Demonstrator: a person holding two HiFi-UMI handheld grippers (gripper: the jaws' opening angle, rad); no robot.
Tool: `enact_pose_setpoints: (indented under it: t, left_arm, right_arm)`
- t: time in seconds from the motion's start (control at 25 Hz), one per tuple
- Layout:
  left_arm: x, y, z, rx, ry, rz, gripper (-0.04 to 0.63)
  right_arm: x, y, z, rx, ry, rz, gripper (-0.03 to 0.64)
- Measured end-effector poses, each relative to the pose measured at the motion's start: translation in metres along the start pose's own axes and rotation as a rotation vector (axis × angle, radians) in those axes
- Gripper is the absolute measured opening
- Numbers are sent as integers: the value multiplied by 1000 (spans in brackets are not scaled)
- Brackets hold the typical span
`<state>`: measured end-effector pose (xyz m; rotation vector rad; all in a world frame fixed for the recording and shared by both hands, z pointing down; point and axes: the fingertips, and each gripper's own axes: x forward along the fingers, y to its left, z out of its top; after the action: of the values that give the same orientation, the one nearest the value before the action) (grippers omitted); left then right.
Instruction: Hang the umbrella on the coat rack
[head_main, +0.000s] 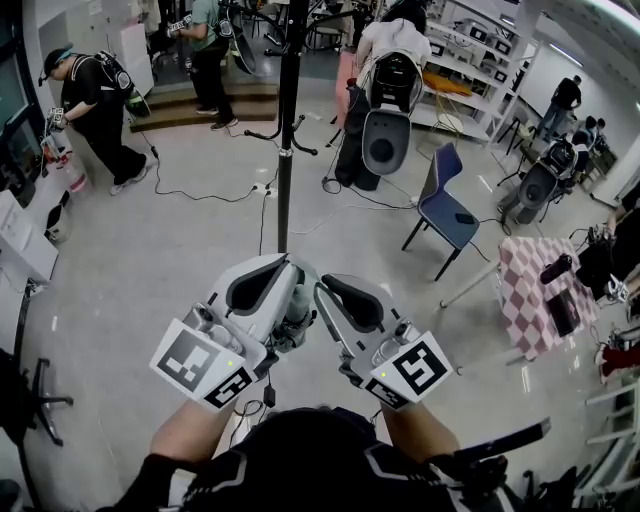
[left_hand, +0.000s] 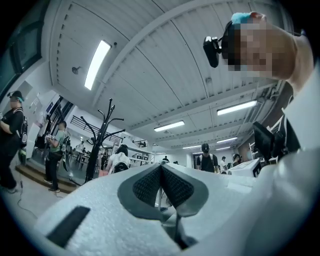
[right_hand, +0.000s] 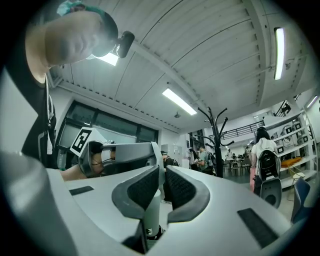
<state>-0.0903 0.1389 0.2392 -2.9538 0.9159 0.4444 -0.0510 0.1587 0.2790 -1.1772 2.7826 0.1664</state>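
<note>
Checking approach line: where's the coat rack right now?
Head view, top centre: the coat rack stands on the floor straight ahead of the person, with the blue chair off to its right. In the right gripper view it shows right of centre.

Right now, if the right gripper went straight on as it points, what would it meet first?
Probably the left gripper, lying close across its line; the coat rack stands farther right. Depth unclear.

left hand-held gripper (head_main: 288, 275), right hand-held gripper (head_main: 325, 290): white shells, dark pads (right_hand: 137, 190) | black sleeves (head_main: 148, 478)
</note>
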Motion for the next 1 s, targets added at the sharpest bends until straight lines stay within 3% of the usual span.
enact_pose_setpoints:
  t: [0.4,1.0]
  left_arm:
    - [12,27,-18,-29,-2,-9,9]
    - [69,100,-19,31,-25,168,9]
  right_arm:
    - [9,-18,-15,32,-19,-7,12]
    - [39,-144,-53,49,36,-15,11]
